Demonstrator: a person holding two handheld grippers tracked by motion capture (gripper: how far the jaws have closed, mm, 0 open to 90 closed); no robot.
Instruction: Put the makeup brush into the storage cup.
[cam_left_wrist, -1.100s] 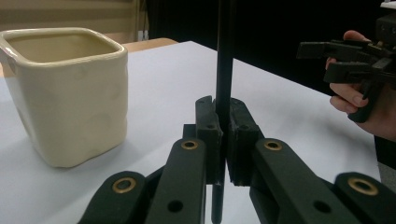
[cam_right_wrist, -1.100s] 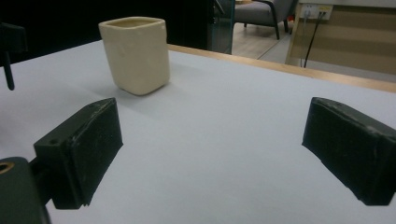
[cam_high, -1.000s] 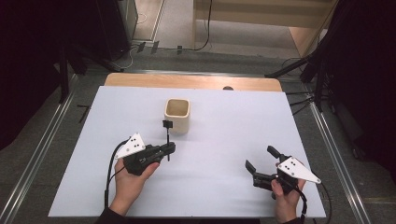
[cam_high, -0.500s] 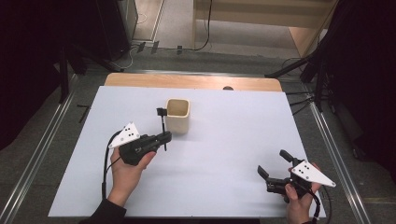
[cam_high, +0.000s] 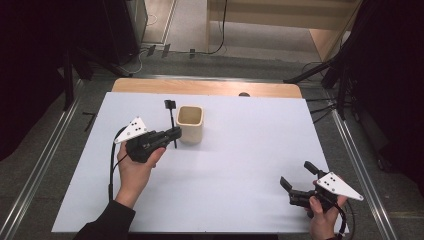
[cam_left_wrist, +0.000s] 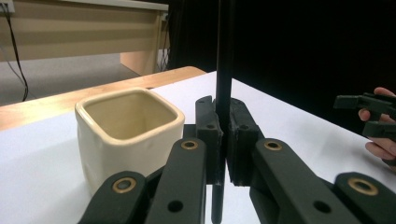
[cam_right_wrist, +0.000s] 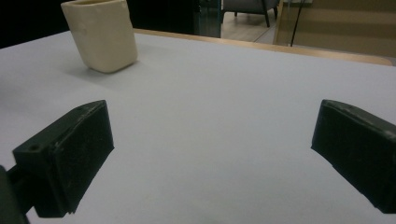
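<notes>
A cream square cup (cam_high: 190, 123) (cam_left_wrist: 126, 133) (cam_right_wrist: 102, 33) stands upright on the white table (cam_high: 235, 150), toward the back left. My left gripper (cam_high: 174, 134) (cam_left_wrist: 224, 140) is just left of the cup, shut on a thin black rod (cam_high: 172, 122) (cam_left_wrist: 223, 70) with a small square head (cam_high: 169, 104). The rod stands nearly upright, lifted beside the cup. My right gripper (cam_high: 297, 177) (cam_right_wrist: 210, 154) is near the front right of the table, open, nothing between its jaws.
A wooden strip (cam_high: 210, 88) runs along the table's far edge. Metal rails (cam_high: 45, 160) flank both sides. In the left gripper view the right hand and its gripper (cam_left_wrist: 369, 116) show far off. A wide stretch of white table lies between the two grippers.
The left gripper has carried the rod back and left, up beside the cup's left side. The right gripper has drawn back toward the front right corner, staying open.
</notes>
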